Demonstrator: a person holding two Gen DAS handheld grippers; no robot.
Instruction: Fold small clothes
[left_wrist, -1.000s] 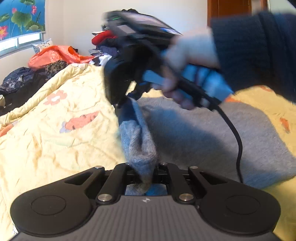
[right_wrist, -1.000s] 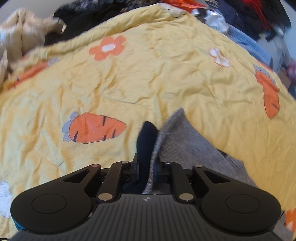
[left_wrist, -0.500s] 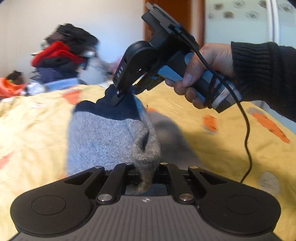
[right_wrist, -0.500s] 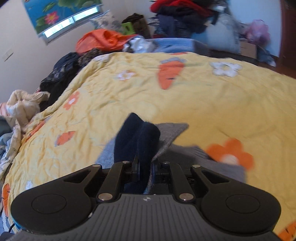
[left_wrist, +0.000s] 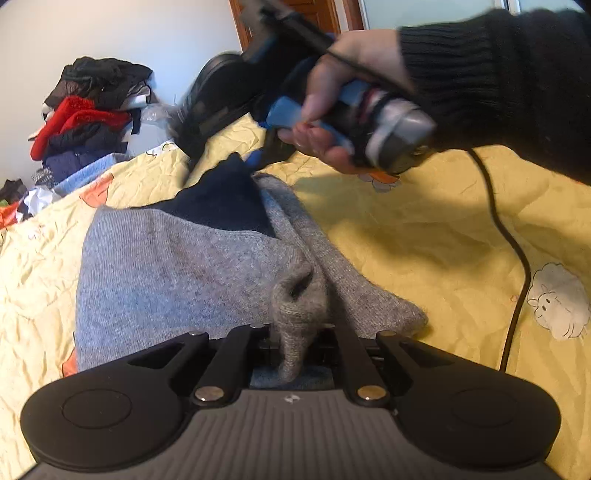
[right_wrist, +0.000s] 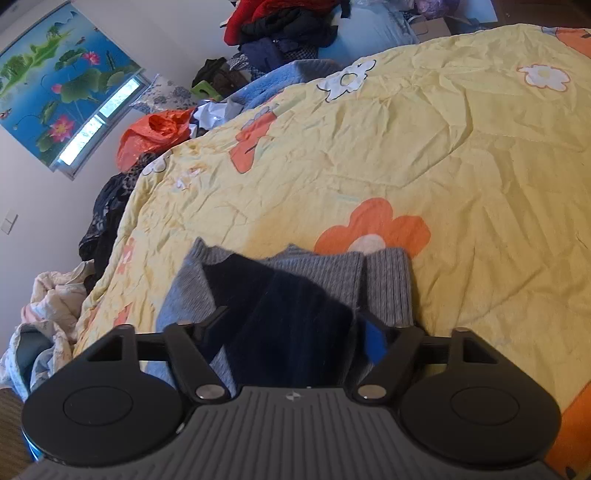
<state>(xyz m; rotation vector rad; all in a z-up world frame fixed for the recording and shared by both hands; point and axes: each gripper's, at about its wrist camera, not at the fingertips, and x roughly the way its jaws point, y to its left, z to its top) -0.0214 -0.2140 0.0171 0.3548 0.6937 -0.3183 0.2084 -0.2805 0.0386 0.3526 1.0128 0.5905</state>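
Left gripper (left_wrist: 295, 332) clamped on a bunched grey fold of the sweater (left_wrist: 177, 269); right gripper (right_wrist: 295, 332) spread wide, nothing pinched, navy collar (right_wrist: 284, 317) lying between its fingers; sweater flat on yellow quilt (right_wrist: 424, 147) just ahead of both.

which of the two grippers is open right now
The right gripper: its fingers are spread wide around the navy part of the grey garment. The left gripper is pinched shut on a grey fold.
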